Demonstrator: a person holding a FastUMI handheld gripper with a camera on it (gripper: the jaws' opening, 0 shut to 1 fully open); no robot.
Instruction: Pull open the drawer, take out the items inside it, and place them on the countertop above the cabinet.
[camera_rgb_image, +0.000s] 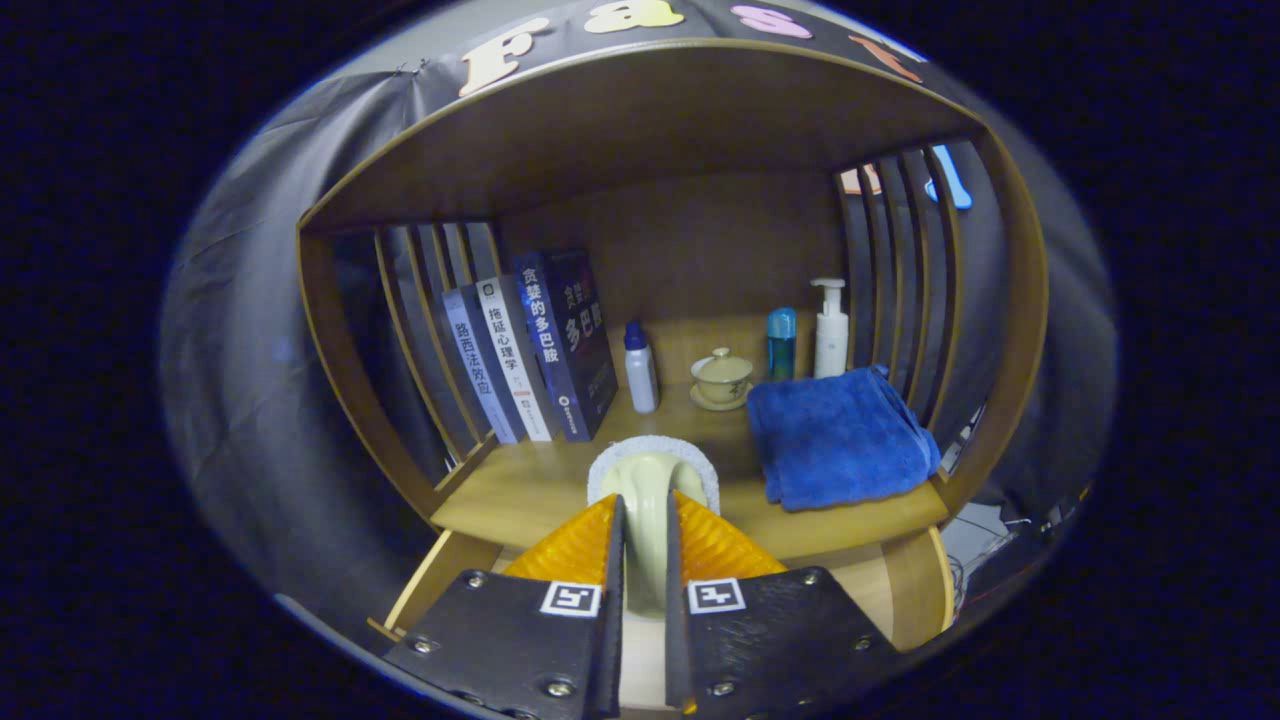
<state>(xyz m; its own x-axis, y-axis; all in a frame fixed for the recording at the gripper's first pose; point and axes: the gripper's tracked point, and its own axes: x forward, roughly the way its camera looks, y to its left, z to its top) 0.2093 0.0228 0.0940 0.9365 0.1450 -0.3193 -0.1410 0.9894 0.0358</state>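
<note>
My gripper (645, 510) is shut on a pale cream object (648, 475) with a white, rough-textured rim; both fingers press on its sides. The object's front end hangs over the front edge of the wooden countertop (520, 495), which is the floor of an open shelf unit. Below and around my fingers the drawer (432, 582) stands pulled open, its wooden side walls showing to the left and right. My fingers hide the inside of the drawer.
On the countertop stand three books (535, 350) at the left, a small white bottle (640, 370), a lidded teacup on a saucer (721, 380), a blue bottle (781, 343) and a white pump bottle (830, 330). A folded blue towel (838, 435) lies at the right.
</note>
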